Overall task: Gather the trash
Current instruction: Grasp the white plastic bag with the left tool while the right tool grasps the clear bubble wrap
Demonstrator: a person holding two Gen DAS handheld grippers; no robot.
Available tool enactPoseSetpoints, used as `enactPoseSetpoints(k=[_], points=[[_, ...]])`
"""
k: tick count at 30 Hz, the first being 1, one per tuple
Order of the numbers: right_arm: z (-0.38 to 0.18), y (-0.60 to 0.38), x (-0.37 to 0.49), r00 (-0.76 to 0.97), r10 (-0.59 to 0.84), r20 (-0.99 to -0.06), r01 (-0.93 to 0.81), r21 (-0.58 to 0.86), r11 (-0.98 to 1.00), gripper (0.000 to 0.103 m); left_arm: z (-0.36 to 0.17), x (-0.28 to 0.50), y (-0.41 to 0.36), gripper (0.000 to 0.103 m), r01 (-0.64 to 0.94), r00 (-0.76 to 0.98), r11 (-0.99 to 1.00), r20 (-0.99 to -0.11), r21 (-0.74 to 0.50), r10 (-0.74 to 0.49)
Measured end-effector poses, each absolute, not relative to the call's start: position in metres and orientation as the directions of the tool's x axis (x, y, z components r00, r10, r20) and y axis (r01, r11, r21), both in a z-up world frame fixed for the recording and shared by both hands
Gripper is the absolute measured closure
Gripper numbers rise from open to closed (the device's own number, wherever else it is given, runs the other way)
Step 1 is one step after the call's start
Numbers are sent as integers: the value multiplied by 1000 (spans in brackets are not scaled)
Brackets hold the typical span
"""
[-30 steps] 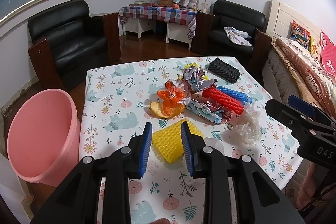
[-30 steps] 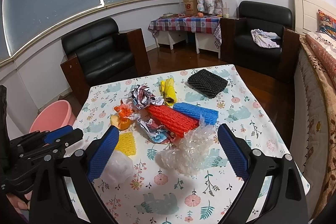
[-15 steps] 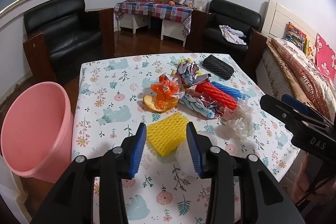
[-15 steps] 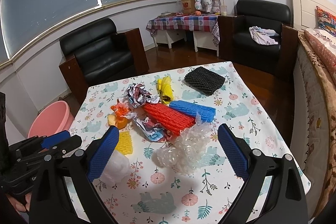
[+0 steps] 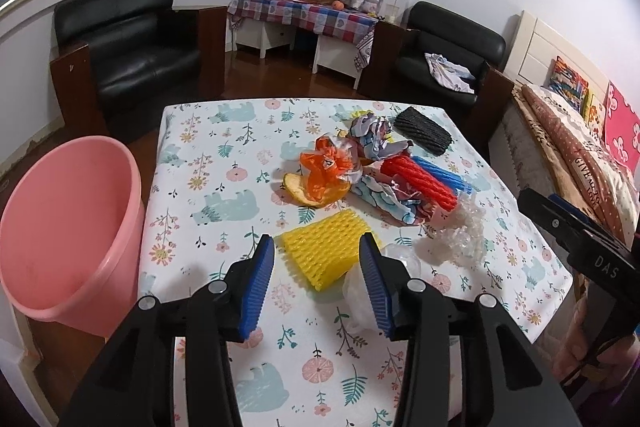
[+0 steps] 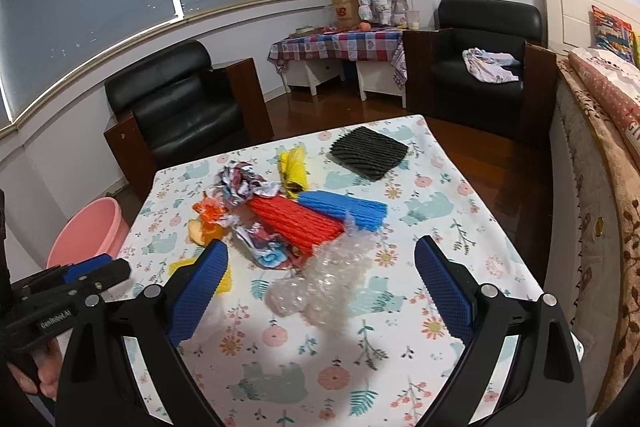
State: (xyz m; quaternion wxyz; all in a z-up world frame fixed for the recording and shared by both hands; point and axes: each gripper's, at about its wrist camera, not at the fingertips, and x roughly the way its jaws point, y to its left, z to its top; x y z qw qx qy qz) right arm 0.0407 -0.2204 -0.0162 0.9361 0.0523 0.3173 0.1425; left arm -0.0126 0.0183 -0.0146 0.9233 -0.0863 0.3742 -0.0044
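Observation:
Trash lies in a heap on the floral tablecloth (image 5: 224, 163). My left gripper (image 5: 317, 247) hovers over the near side with its jaws opening. A yellow foam net (image 5: 326, 253) lies between the blue pads, which do not press on it. A crumpled clear plastic piece (image 5: 360, 291) sits by the right pad. My right gripper (image 6: 320, 247) stands wide open above a wad of bubble wrap (image 6: 320, 279), holding nothing. Behind lie a red foam net (image 6: 300, 223), a blue one (image 6: 344, 207), a black one (image 6: 368, 151), an orange wrapper (image 5: 324, 167) and crumpled printed paper (image 6: 244, 183).
A pink bucket (image 5: 68, 227) stands on the floor at the table's left side. Black armchairs (image 5: 128, 39) and a small checked table (image 5: 304, 15) are beyond, and a bed (image 5: 580, 163) runs along the right. A hand (image 6: 36, 375) grips the left tool.
The left jaws have spread wider around the yellow foam net, and the left view has tipped slightly. The right gripper has stayed wide open over the bubble wrap.

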Motion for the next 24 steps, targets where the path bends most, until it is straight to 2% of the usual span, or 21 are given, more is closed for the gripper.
enactPoseSetpoints(k=[9, 16, 24], points=[[-36, -248, 39, 747, 265, -610, -176, 204, 963, 8, -13, -15, 4, 59, 70, 726, 977, -662, -200, -187], [-47, -254, 40, 727, 278, -628, -170, 228, 959, 8, -24, -8, -17, 59, 169, 661, 974, -715, -154, -228], [-52, -245, 47, 693, 320, -646, -205, 249, 947, 12, -47, 9, -19, 60, 188, 564, 965, -784, -182, -258]])
